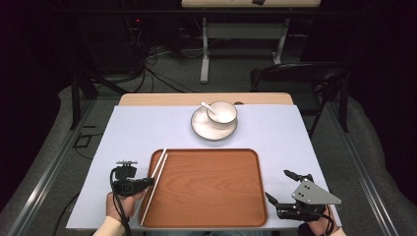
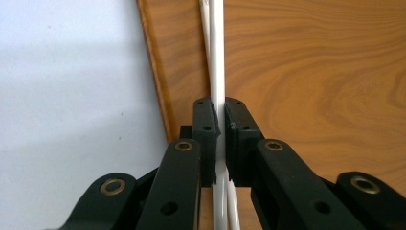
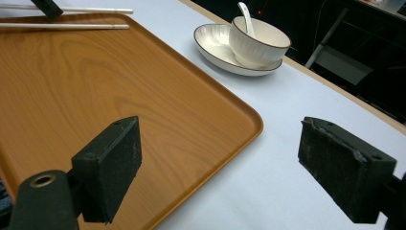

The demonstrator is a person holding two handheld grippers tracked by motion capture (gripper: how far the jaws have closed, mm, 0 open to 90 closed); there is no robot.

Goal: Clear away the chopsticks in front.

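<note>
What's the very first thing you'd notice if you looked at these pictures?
The big brown tray sits in the middle of the table near the person. At its left edge, the left tongs pinch a pair of white chopsticks. Beyond the tray, a white bowl with a spoon in it sits on a plate, while the right tongs hang wide open above the tray's right corner.

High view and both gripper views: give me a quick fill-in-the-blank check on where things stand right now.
1. The left gripper is shut on the thin white ____.
2. The long white spoon rests in the white ceramic ____, which stands on the white plate.
3. The right gripper has its fingers ____, holding nothing.
4. The rectangular wooden tray lies on the pale ____ table cover.

Missing words: chopsticks; bowl; open; blue
</note>
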